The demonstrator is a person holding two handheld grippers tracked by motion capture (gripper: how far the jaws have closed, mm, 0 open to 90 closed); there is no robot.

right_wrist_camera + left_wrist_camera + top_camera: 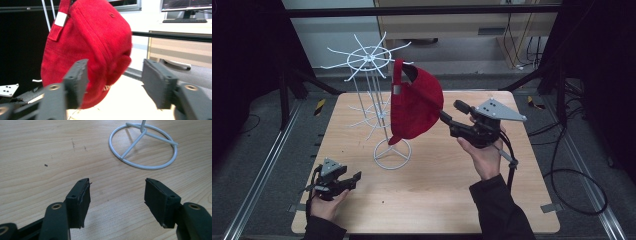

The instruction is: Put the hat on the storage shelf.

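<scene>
Cap (414,102) hangs on wire rack (369,62); right gripper (115,82) spread, just off it; left gripper (117,200) spread over table (432,195).

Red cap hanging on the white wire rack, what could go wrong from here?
1. The red cap hangs by its back strap from one thin prong at the top of the white wire rack; it may swing and slip off.
2. The right tool, open, sits right beside the cap; a careless pull back might snag it.
3. The rack's ring base looks light, so a bump could tip it.
</scene>
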